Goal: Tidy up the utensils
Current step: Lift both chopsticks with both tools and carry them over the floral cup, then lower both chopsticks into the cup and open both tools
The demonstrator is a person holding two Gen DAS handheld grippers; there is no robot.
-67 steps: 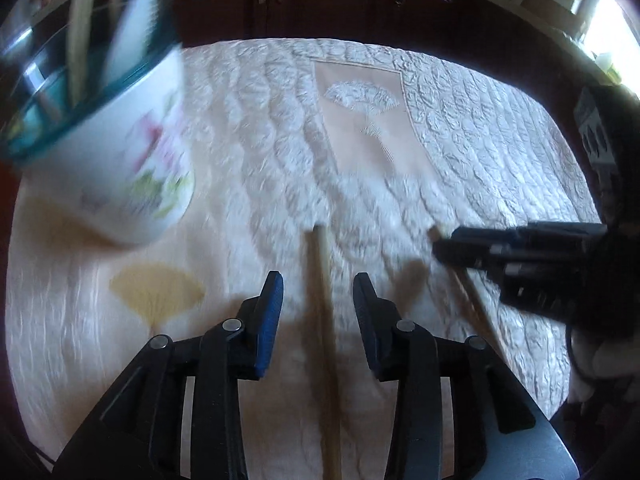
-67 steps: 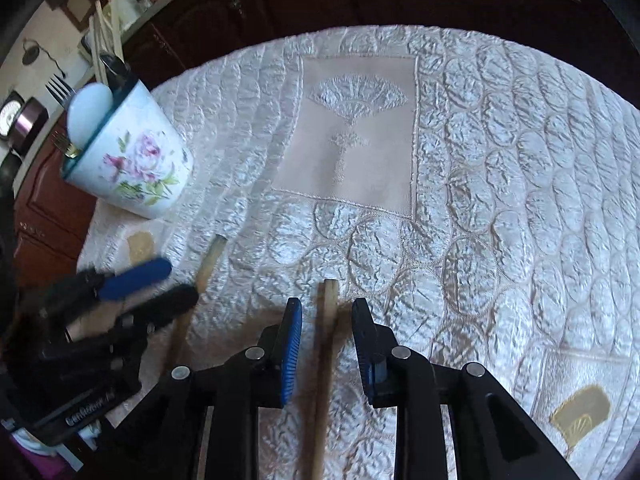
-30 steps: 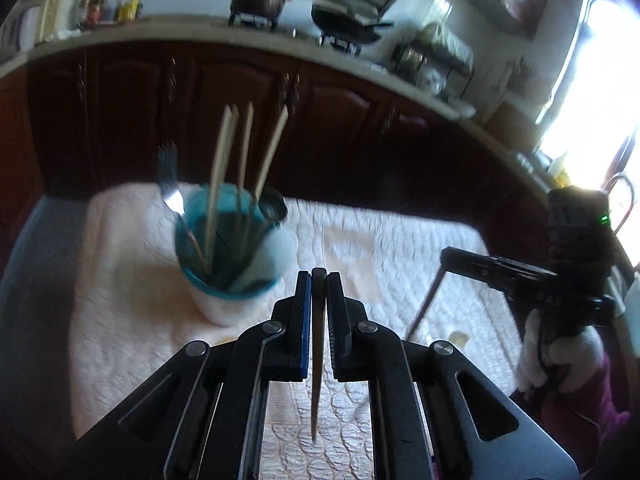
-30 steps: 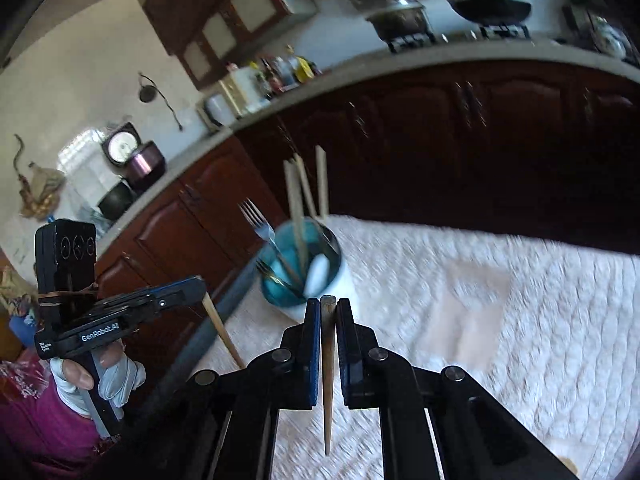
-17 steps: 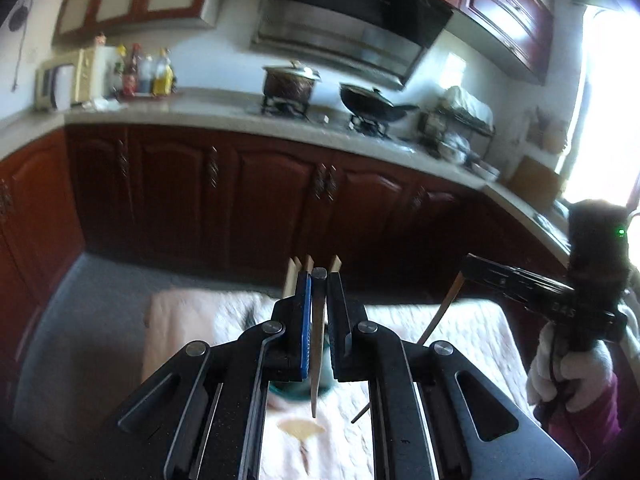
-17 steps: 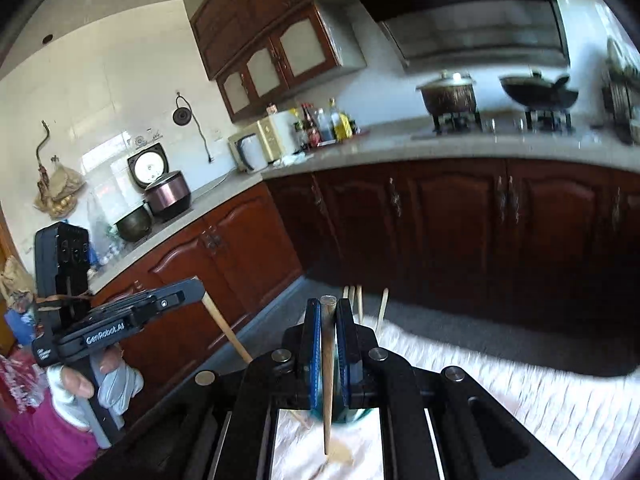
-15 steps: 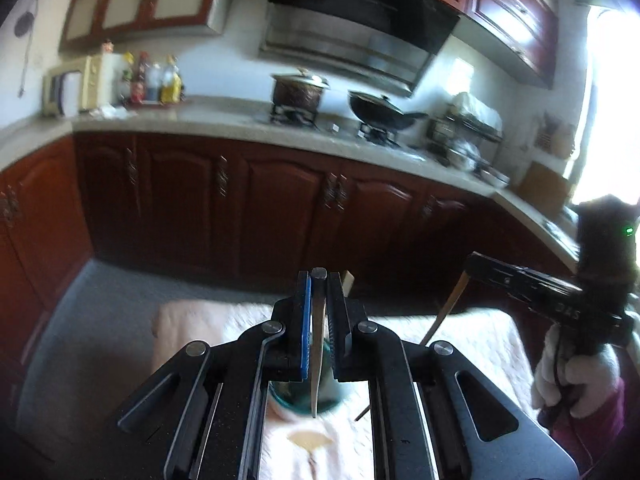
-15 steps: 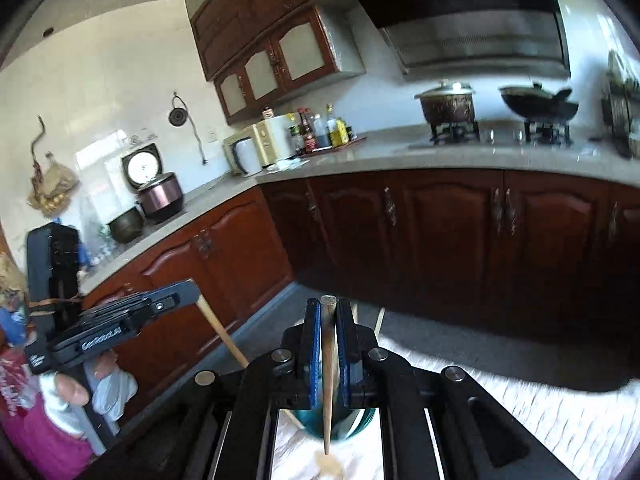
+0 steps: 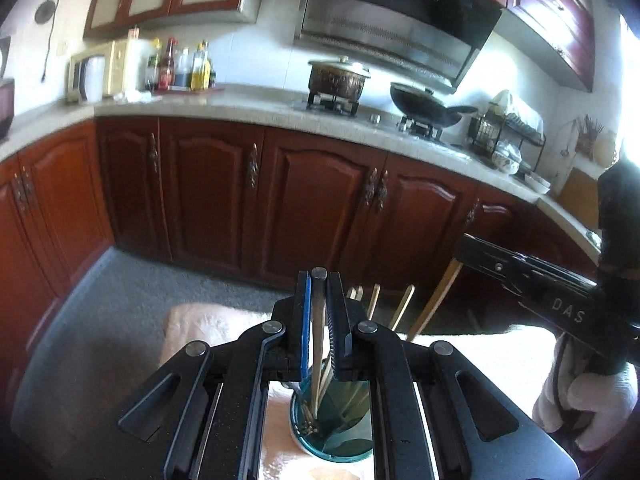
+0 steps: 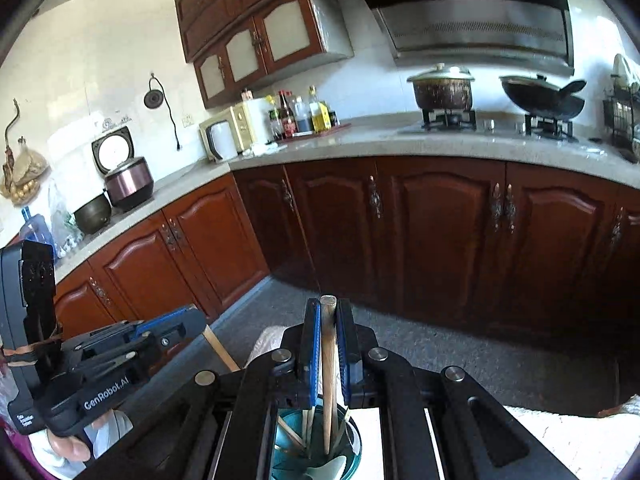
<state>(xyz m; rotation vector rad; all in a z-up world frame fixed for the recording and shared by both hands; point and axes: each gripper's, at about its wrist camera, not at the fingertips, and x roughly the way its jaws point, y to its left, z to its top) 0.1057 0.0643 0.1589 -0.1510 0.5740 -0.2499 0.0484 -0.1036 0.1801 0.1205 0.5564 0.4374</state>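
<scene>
Both claws have been swinging up off the quilted cloth and are now hanging over the teal-rimmed white ceramic cup, each carrying a stick. From where I'm standing, the left claw is clamping a slim wooden chopstick upright, its lower tip dipping into the cup's mouth among the other chopsticks already standing there. The right claw is gripping a second pale wooden chopstick the same way, its tip also reaching down inside the teal rim.

So the dropping-in step looks to be under way. Next, each claw would need to be opening while staying centred over the cup, so the sticks slide down rather than tipping out.

Crowding is the worry: the sticks already leaning in the cup and the two claws working so near each other could be knocking together. Dark red cabinets and a grey stone counter with a lidded pot are standing well behind.
</scene>
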